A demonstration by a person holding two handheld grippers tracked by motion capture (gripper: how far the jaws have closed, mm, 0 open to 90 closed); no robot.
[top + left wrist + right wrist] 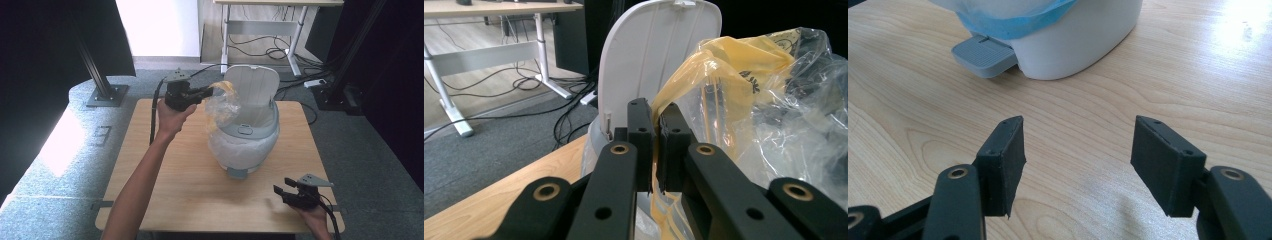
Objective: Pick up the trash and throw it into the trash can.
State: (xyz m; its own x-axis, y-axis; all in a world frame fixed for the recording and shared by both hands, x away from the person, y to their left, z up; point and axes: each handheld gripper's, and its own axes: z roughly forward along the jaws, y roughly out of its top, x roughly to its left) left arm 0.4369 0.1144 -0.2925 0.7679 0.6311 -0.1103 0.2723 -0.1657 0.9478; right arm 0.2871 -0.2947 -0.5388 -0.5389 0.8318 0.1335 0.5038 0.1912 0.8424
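1. High view: my left gripper (209,91) is raised at the far left of the table (165,195), just left of the white pedal bin (246,131). Its jaws are clamped together on the yellow band of a clear plastic bag (221,107), which hangs from them, touching the bin's left rim. The bin's lid (252,90) stands open and upright. So the bin's mouth lies right of and below my jaws; I judge the coming move turns on carrying the bag rightward over that opening. My right gripper (281,192) rests at the near right edge of the table, well apart from the bag, so the left hand is much the nearer.

2. Left gripper view: the jaws pinch the yellow band (714,65) tight between them. The crinkled, see-through film billows to the right, with dark print on the yellow. The raised lid (649,60) stands just behind.

3. Right gripper view: my jaws stand apart, holding nothing, hovering low over bare wood. The bin's base and its grey pedal (984,55) lie ahead; a blue liner (1013,22) drapes over its side.
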